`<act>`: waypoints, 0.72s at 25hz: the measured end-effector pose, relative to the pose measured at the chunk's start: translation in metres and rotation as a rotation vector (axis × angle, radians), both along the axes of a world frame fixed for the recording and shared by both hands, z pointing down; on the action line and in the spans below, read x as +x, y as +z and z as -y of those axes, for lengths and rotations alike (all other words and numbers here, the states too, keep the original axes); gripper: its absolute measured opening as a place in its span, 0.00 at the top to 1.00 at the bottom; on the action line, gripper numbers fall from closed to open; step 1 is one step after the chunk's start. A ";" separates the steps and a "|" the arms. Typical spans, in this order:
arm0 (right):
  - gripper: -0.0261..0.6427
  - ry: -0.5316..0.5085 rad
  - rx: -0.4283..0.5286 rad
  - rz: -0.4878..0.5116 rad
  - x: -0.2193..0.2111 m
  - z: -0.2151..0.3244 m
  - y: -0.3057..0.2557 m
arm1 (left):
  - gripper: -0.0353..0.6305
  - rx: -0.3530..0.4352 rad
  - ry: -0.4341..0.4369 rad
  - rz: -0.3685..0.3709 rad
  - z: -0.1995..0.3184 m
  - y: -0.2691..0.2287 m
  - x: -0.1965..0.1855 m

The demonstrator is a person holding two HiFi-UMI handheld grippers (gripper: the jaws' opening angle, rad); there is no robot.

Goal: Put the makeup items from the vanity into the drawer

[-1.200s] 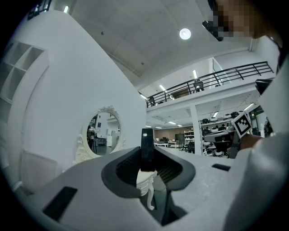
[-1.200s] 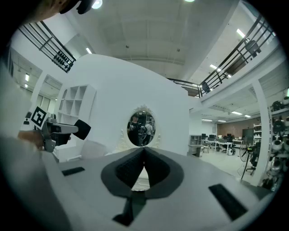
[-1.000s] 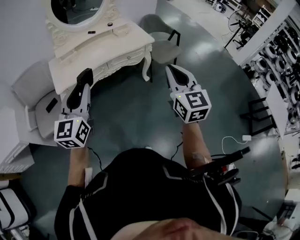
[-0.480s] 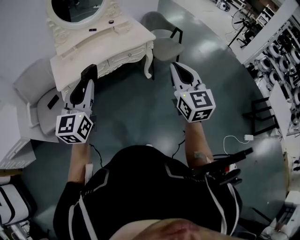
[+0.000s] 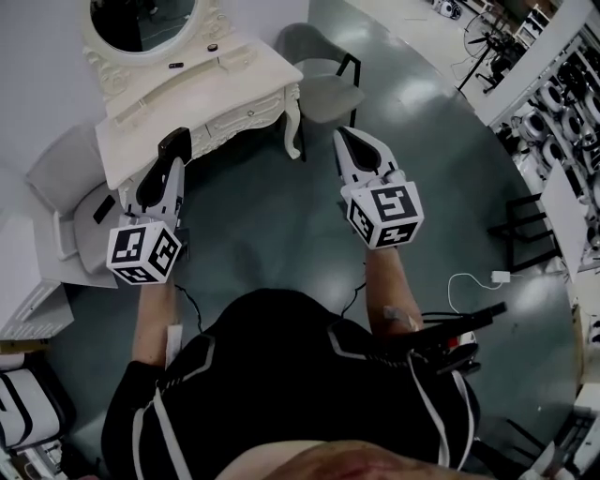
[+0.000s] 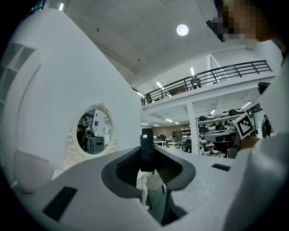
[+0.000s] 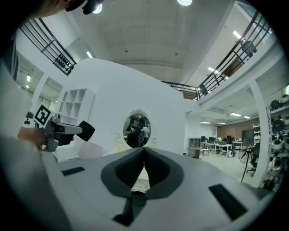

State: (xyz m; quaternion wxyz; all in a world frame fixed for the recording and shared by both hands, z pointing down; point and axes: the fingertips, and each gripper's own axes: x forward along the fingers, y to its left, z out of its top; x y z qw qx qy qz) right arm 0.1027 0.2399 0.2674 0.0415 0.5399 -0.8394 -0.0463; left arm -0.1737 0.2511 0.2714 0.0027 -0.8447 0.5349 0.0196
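Barely started. I stand well apart from vanity (image 5: 206,89), tongs nowhere near its worktop. My left tongs (image 5: 175,145) clenched on slim black item (image 6: 146,151), kind unclear. My right tongs (image 7: 144,153) clenched on nothing. Two small dark items (image 5: 175,65) lie on worktop by mirror (image 5: 141,19). Drawer (image 5: 246,114) looks shut. Left to do: open drawer, move items in.

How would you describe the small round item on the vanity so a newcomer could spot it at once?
Start at the white carved vanity with the oval mirror. On its top, by the mirror's base on the side of the black-legged chair, sits a small round dark item; the other dark item nearby is flat and oblong.
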 end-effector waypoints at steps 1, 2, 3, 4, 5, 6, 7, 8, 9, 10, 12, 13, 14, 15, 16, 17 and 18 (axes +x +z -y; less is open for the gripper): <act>0.95 -0.009 0.000 0.001 0.003 0.001 0.000 | 0.81 0.003 -0.002 0.002 0.002 -0.001 0.005; 0.95 -0.018 -0.002 0.003 0.007 0.003 0.000 | 0.81 0.008 -0.005 0.003 0.003 -0.002 0.009; 0.95 -0.027 -0.005 0.004 0.012 0.004 0.000 | 0.81 0.013 -0.009 0.004 0.004 -0.004 0.014; 0.95 -0.034 -0.007 0.004 0.016 0.006 0.001 | 0.81 0.017 -0.013 0.004 0.005 -0.004 0.019; 0.95 -0.039 -0.009 0.003 0.020 0.008 0.003 | 0.81 0.019 -0.016 0.005 0.006 -0.004 0.023; 0.95 -0.042 -0.010 0.001 0.023 0.010 0.005 | 0.81 0.021 -0.019 0.010 0.007 -0.003 0.026; 0.95 -0.046 -0.013 -0.001 0.025 0.012 0.007 | 0.81 0.022 -0.022 0.017 0.009 -0.003 0.029; 0.95 -0.050 -0.017 -0.004 0.025 0.015 0.009 | 0.81 0.023 -0.025 0.025 0.011 -0.003 0.030; 0.95 -0.055 -0.021 -0.009 0.025 0.019 0.011 | 0.81 0.021 -0.027 0.030 0.014 -0.002 0.032; 0.95 -0.059 -0.023 -0.013 0.024 0.023 0.013 | 0.81 0.018 -0.028 0.034 0.017 -0.001 0.032; 0.95 -0.063 -0.025 -0.012 0.022 0.031 0.015 | 0.81 0.009 -0.027 0.034 0.025 0.002 0.031; 0.95 -0.062 -0.026 -0.008 0.021 0.037 0.016 | 0.81 0.006 -0.026 0.031 0.031 0.005 0.030; 0.95 -0.059 -0.027 -0.004 0.019 0.044 0.017 | 0.81 0.004 -0.024 0.028 0.038 0.007 0.029; 0.95 -0.055 -0.027 -0.001 0.017 0.051 0.016 | 0.81 0.004 -0.024 0.027 0.046 0.009 0.027; 0.95 -0.051 -0.024 -0.001 0.014 0.059 0.015 | 0.81 0.007 -0.024 0.030 0.054 0.011 0.025; 0.95 -0.045 -0.022 -0.003 0.012 0.067 0.014 | 0.81 0.010 -0.022 0.036 0.063 0.012 0.023; 0.95 -0.040 -0.022 -0.007 0.009 0.075 0.012 | 0.81 0.014 -0.017 0.041 0.072 0.013 0.021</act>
